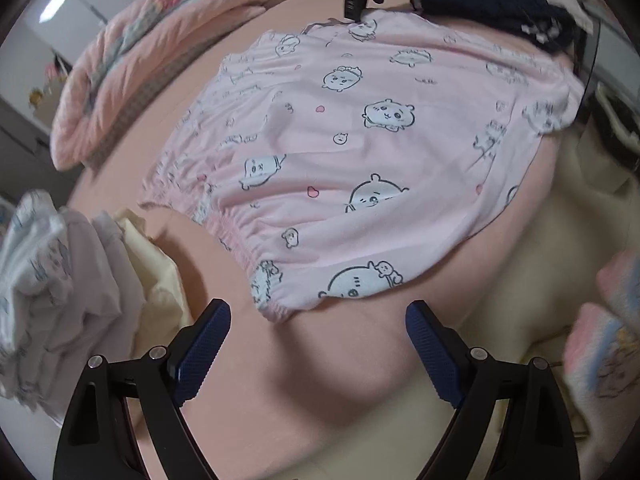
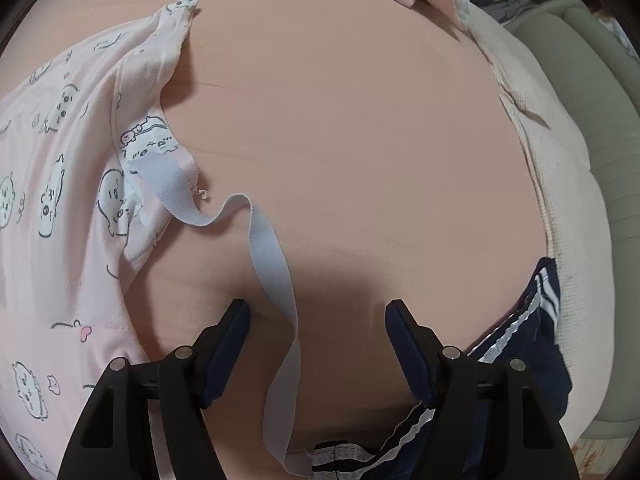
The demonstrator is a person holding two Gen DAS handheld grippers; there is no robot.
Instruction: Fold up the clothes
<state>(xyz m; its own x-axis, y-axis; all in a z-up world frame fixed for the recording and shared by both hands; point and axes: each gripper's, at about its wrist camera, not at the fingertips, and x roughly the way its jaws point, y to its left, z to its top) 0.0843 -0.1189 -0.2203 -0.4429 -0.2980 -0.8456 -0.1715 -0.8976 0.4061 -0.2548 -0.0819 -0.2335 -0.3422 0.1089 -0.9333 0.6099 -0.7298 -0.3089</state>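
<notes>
A peach-pink bed sheet [image 1: 352, 364] covers the mattress, with a rolled quilt [image 1: 132, 60] along its far left edge and white cupboards beyond. The pink cartoon-print garment [image 1: 360, 160] lies spread flat mid-bed, its long axis running from the gathered elastic hem nearest the left gripper [image 1: 318, 354] away toward the navy garment [image 1: 492, 4]. A pale elastic strap [image 2: 276, 280] (twisted) trails between the right gripper's [image 2: 316, 350] fingers. Both grippers gape wide, holding nothing.

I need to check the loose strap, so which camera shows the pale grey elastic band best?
The right wrist view: the pale grey elastic band trails from the pink cartoon-print garment across the peach sheet, passing between the open right gripper. The left wrist view shows none of it.
</notes>
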